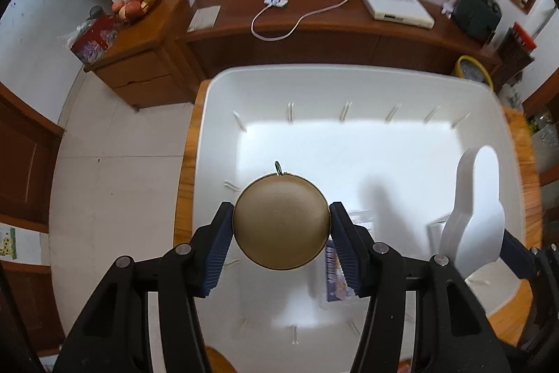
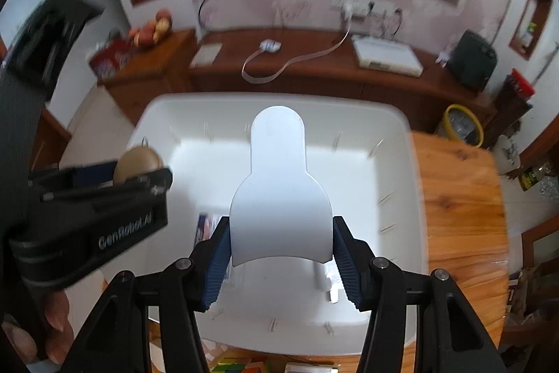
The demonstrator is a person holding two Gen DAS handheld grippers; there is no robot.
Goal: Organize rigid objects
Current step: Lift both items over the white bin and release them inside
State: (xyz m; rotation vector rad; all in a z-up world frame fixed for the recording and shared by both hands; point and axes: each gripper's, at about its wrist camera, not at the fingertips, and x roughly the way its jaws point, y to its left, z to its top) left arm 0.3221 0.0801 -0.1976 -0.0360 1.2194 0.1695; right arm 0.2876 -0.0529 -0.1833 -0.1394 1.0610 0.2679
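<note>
My left gripper (image 1: 281, 226) is shut on a round gold case (image 1: 281, 222) with a small ring on its far edge, held above the white bin (image 1: 223, 135). My right gripper (image 2: 281, 242) is shut on a flat white bottle-shaped piece (image 2: 279, 184), held above the same bin (image 2: 398, 170). The white piece also shows at the right of the left wrist view (image 1: 475, 208). The left gripper with the gold case (image 2: 138, 163) shows at the left of the right wrist view. A small printed packet (image 1: 335, 271) lies on the bin floor.
The bin sits on a wooden table (image 2: 461, 198). Behind it stands a long wooden sideboard (image 1: 314, 23) with a white cable, a white device and a black box. A yellow-rimmed bucket (image 2: 463, 124) stands on the floor at the right. Coloured items (image 2: 241, 366) lie near the bin's front edge.
</note>
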